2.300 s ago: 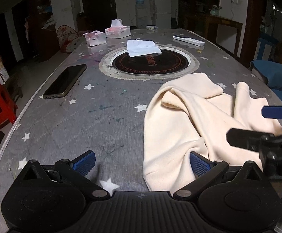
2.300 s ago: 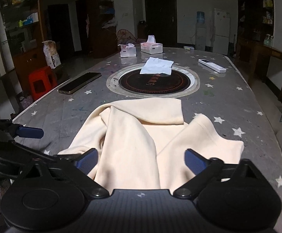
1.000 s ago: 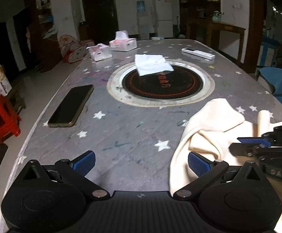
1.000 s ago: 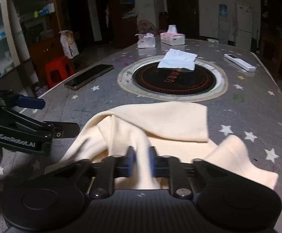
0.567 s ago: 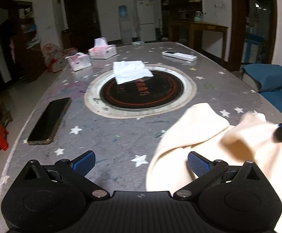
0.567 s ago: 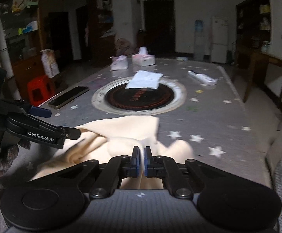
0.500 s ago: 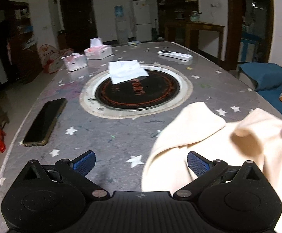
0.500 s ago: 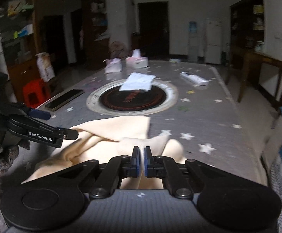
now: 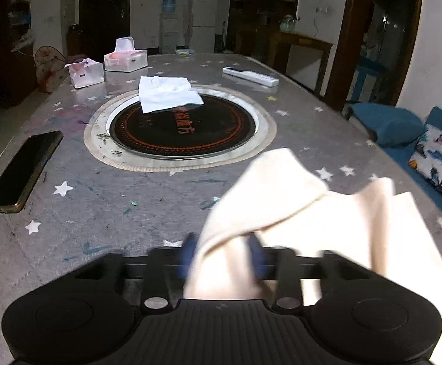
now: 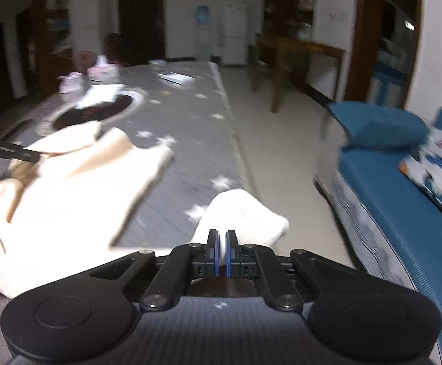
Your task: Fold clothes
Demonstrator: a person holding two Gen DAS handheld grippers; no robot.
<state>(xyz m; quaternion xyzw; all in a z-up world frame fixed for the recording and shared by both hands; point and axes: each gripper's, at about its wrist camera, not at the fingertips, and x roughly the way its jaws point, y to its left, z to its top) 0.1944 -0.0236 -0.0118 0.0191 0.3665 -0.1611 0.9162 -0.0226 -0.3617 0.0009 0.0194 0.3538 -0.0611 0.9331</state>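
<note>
A cream garment lies rumpled on the near right of the grey star-patterned table. My left gripper has its blurred blue pads closed in on a bunched fold of it. In the right wrist view the garment stretches from the left to my right gripper, which is shut on one cream end near the table's right edge. A finger of the left gripper shows at the far left, against the cloth.
A black phone lies at the left edge. A round black hotplate carries a white cloth. Two tissue boxes and a remote sit farther back. A blue sofa stands right of the table.
My left gripper's fingers have closed from wide open onto the garment. My right gripper, still shut on the cloth, has swung right towards the table edge and sofa, drawing the garment out.
</note>
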